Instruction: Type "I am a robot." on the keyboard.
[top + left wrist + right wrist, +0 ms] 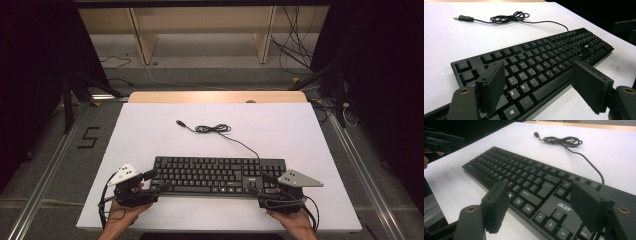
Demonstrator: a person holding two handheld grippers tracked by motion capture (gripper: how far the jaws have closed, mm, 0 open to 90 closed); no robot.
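Observation:
A black Acer keyboard (217, 175) lies across the near middle of the white table top (150, 135). Its thin cable runs back to a loose coil (212, 129) and ends in a USB plug (181, 123). My left gripper (156, 180) is at the keyboard's left end, jaws open. In the left gripper view the left gripper (539, 75) straddles the front edge, one jaw over the keys (524, 72) and one over the table. My right gripper (259, 183) stands open at the right end. In the right gripper view the right gripper (540, 191) has the arrow keys (549, 218) between its jaws.
A wooden strip (215, 96) borders the table's far edge. Beyond it are a shelf's wooden legs (142, 42) and loose cables on the floor (295, 50). A "5" (89, 137) is marked on the floor at the left. Dark stands flank the table on both sides.

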